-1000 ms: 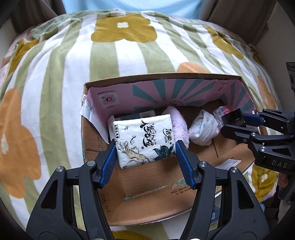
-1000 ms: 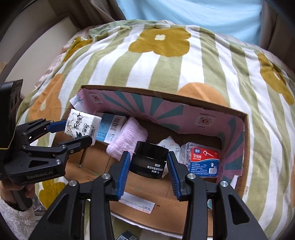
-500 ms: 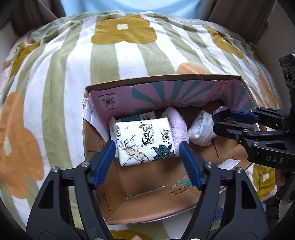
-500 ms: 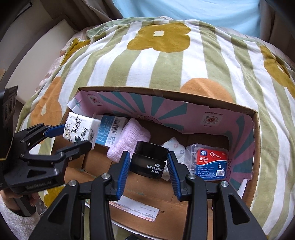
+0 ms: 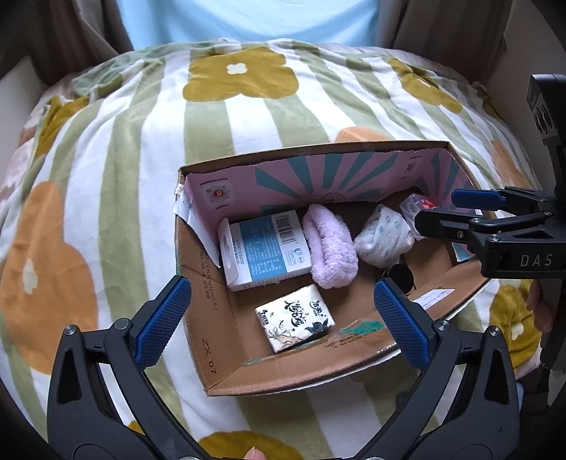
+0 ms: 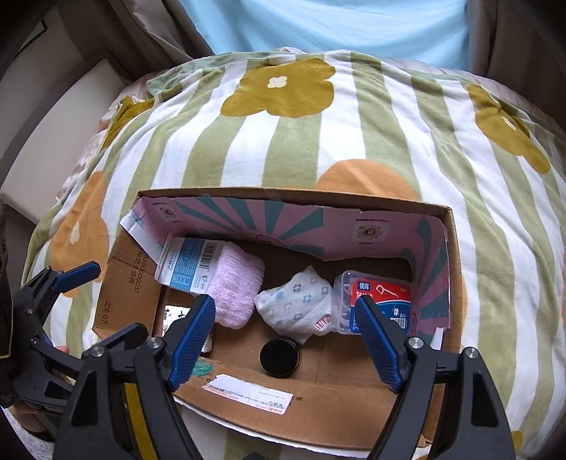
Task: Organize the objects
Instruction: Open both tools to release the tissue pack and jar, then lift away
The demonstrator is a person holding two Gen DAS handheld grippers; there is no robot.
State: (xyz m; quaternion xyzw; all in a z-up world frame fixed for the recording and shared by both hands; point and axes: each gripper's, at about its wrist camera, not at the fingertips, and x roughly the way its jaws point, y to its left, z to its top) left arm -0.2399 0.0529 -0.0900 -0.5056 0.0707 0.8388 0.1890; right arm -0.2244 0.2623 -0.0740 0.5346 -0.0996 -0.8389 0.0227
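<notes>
An open cardboard box with a pink and teal inner wall rests on a blanket. The white tissue pack lies free on the box floor. My left gripper hovers over it, jaws opening wide, touching nothing. The black jar stands loose on the floor below my right gripper, whose jaws are opening with nothing pressed between them. Along the back wall sit a blue-white carton, a pink fluffy cloth, a patterned sock and a floss-pick case. The left gripper's finger partly hides the jar in its own view.
The box sits on a green-striped blanket with flowers, a person in a light blue top behind it. A shipping label is stuck to the near flap. Pale furniture stands at the left.
The left gripper let go of the tissue pack, which dropped to the box floor, and rose a little. The right gripper released the black jar, which now rests on the floor.
</notes>
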